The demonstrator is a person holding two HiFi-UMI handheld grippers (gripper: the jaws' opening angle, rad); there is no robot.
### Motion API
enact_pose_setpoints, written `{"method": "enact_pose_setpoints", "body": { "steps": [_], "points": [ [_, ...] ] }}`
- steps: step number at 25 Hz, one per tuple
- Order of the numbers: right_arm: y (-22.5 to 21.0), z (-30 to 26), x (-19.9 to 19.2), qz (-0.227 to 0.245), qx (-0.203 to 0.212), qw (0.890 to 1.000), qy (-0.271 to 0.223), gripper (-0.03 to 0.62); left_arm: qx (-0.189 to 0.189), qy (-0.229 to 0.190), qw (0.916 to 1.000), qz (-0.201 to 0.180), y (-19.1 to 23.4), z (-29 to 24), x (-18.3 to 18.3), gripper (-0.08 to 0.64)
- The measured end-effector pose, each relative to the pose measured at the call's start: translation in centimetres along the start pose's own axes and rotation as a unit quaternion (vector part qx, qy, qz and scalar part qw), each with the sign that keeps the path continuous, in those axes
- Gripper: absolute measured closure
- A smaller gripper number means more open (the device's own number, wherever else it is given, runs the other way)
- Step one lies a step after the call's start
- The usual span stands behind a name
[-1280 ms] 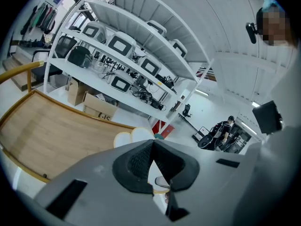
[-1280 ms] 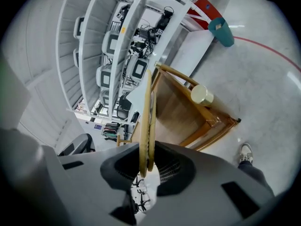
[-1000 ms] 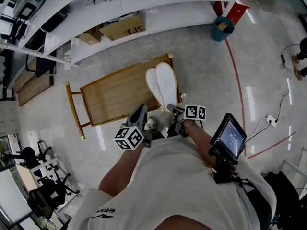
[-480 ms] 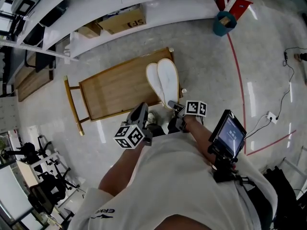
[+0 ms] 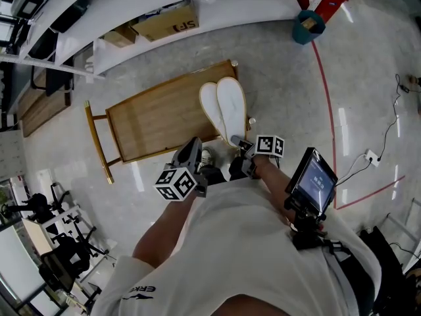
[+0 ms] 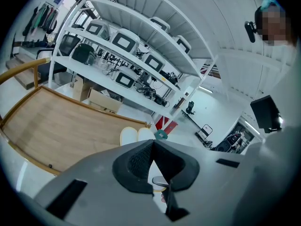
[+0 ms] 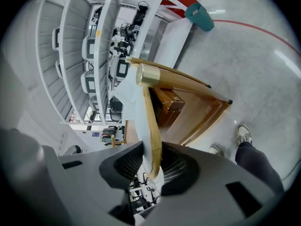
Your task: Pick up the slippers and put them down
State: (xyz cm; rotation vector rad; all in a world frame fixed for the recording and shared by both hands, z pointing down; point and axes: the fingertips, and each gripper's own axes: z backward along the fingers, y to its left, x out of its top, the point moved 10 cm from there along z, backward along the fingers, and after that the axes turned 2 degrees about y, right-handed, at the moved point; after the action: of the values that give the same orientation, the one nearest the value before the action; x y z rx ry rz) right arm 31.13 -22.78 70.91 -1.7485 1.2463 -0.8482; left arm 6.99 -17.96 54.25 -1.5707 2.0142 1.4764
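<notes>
Your right gripper (image 5: 238,141) pinches the heel end of the paired white, tan-edged slippers (image 5: 223,107), and its jaws have just been opening. The slippers stretch toward 12 o'clock over the wooden table (image 5: 151,120). Your left gripper (image 5: 193,151) is closed and empty.

Slippers (image 5: 223,109): a pair, flat and white, with a thin tan rim.
Pose: side by side and touching along their long sides, rounded ends pointing away from the person.
Place: on the right end of the wooden table (image 5: 158,120), with the near ends at its front edge.
</notes>
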Motion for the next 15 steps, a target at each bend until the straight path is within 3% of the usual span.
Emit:
{"method": "enact_pose_setpoints", "body": {
  "steps": [15],
  "points": [
    [-0.41,0.14,0.12,0.013,0.006,1.0,0.01,0.468,0.0,0.004,1.0,-0.004,0.02,-0.96,0.28,0.556]
  ]
}}
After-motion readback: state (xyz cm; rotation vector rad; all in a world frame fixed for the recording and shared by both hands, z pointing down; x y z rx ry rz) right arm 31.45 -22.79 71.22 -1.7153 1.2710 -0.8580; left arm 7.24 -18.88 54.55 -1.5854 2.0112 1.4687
